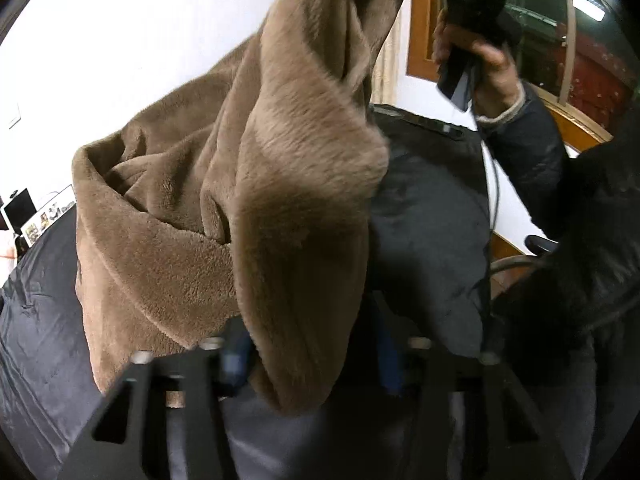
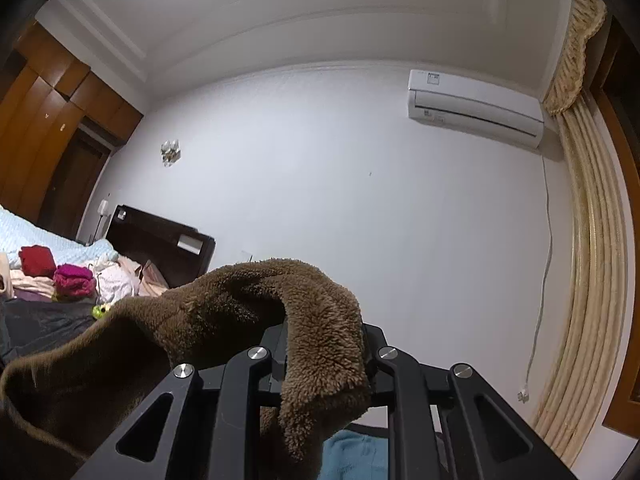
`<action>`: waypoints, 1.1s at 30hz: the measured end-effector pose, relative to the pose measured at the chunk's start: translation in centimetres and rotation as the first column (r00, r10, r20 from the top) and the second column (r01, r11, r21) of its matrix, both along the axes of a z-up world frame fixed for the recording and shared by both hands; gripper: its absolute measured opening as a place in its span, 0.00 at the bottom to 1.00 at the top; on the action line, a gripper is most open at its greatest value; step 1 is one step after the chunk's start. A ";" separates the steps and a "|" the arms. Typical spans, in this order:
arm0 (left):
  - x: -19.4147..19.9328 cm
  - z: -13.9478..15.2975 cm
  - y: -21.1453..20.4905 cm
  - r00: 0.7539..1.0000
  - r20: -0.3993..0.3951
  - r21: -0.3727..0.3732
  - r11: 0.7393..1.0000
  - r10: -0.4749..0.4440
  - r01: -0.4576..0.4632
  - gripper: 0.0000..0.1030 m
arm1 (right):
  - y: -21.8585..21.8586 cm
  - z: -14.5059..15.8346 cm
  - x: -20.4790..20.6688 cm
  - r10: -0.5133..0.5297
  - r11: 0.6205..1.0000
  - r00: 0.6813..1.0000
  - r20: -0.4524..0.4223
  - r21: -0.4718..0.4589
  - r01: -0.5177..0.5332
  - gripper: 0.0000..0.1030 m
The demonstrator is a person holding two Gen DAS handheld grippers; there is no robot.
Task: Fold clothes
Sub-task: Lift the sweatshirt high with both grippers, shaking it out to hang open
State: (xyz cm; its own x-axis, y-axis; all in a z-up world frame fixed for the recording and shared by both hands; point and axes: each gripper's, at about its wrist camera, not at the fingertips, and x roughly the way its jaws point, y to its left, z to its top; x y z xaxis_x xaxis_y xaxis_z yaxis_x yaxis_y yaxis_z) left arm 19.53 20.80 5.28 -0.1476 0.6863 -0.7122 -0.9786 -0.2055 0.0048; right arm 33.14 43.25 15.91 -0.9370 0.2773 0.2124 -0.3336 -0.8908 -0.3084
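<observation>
Brown fleece [image 1: 248, 184] hangs in the air between your grippers, above the dark bedspread [image 1: 36, 320]. Your left gripper [image 1: 312, 364] is clamped on its lower fold; your right gripper [image 2: 324, 344] pinches an upper edge, raised toward the wall. Your hand [image 1: 480, 68] grips the right handle.

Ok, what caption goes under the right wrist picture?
Right tool clamps a fuzzy brown fleece garment beneath a white wall air conditioner.
</observation>
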 end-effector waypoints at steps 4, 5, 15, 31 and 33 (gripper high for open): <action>-0.6 0.5 -0.4 0.995 -0.002 0.038 0.994 0.103 -0.103 0.17 | 0.3 1.2 0.2 -0.012 1.000 0.999 -0.035 -0.009 0.011 0.21; -0.8 1.3 -0.9 0.990 -0.008 0.069 0.988 0.142 -0.141 0.16 | 0.5 1.6 0.3 -0.014 1.000 0.999 -0.045 -0.017 0.013 0.21; -2.6 15.3 -10.1 0.855 -0.039 0.541 0.730 0.517 -0.417 0.15 | 1.0 7.0 -0.1 -0.069 0.997 0.983 -0.168 -0.036 0.064 0.21; 1.5 17.0 -5.8 0.948 0.021 0.657 0.710 0.317 -0.252 0.16 | -6.8 19.9 1.7 -0.078 0.974 0.900 -0.429 0.158 0.160 0.21; 2.3 16.3 -4.7 0.969 0.031 0.654 0.728 0.246 -0.206 0.32 | -8.0 21.5 1.9 -0.074 0.970 0.892 -0.447 0.174 0.168 0.21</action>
State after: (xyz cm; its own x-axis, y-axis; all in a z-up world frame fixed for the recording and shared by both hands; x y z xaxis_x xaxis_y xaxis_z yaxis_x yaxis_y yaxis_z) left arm 21.78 16.05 21.53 -0.3828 0.9191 -0.0935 -0.9051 -0.3934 -0.1614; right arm 35.06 35.22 37.41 -0.6995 0.2898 0.6532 -0.5768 -0.7685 -0.2767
